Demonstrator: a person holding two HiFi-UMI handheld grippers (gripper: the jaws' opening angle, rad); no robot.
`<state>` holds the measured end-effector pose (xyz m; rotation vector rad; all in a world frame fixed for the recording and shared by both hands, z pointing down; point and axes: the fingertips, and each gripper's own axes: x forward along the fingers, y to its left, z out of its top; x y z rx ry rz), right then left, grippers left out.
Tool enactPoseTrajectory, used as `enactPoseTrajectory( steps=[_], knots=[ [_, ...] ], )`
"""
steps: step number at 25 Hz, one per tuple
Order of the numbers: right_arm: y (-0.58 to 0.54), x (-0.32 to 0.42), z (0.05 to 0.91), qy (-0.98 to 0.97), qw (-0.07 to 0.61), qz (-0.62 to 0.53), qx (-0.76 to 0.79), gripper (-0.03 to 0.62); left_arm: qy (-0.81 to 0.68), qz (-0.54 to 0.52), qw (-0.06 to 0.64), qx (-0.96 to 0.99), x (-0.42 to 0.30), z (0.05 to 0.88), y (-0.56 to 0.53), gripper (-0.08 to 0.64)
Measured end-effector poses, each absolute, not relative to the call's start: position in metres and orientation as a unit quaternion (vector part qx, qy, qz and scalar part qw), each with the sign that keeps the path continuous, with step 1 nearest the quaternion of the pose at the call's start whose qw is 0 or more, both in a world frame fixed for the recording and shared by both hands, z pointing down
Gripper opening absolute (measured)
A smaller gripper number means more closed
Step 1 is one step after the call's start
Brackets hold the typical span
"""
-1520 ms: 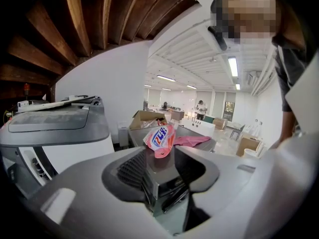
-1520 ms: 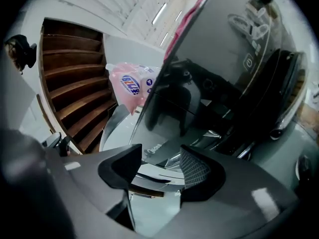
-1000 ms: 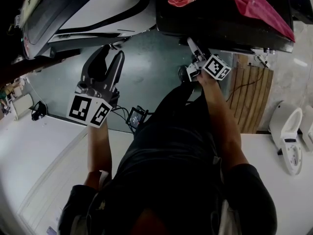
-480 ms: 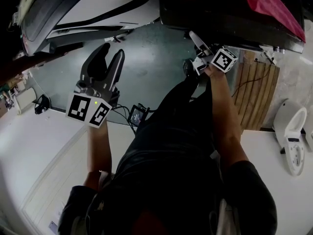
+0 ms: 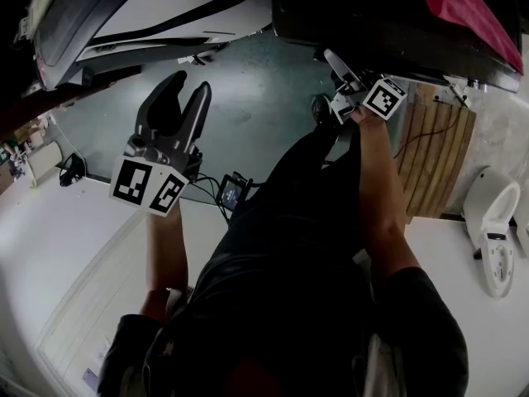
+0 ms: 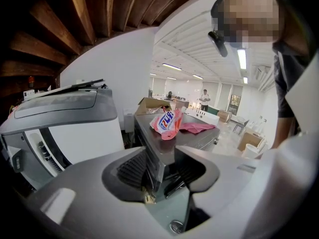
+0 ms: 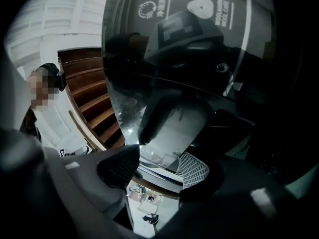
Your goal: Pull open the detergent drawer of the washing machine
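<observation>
The dark washing machine point(image 5: 364, 23) fills the top right of the head view. My right gripper point(image 5: 337, 66) is up against its front edge, pointing about level. In the right gripper view its jaws point(image 7: 160, 163) stand wide and are closing, right in front of a glossy dark panel point(image 7: 199, 14) with white icons. I see nothing pressed between the pads, and I cannot pick out the drawer's handle. My left gripper point(image 5: 185, 89) hangs open over the green floor, apart from the machine. In the left gripper view point(image 6: 162, 176) the machine's corner point(image 6: 159, 148) shows through the gap.
A red cloth point(image 5: 463, 7) and a detergent bag point(image 6: 168, 123) lie on the machine's top. A white appliance point(image 5: 165, 15) stands at the upper left. A slatted wooden mat point(image 5: 438, 155) and a white fixture point(image 5: 492, 222) lie to the right. A small cabled device point(image 5: 231, 193) sits on the floor.
The right gripper has tipped upward slightly and edged up and right along the machine's front. The left gripper has stayed where it was, still open.
</observation>
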<state>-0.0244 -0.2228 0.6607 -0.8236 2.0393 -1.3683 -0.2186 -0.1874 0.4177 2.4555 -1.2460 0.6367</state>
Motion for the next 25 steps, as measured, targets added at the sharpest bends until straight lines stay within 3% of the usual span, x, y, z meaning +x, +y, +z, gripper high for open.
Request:
enactPoseTrajectory(
  steps=[25],
  knots=[
    [-0.164,-0.032,0.659,0.764,0.266,-0.52,-0.276,0.199,-0.444,0.218,0.185,0.849,-0.224,0.428,-0.179,0.195]
  ],
)
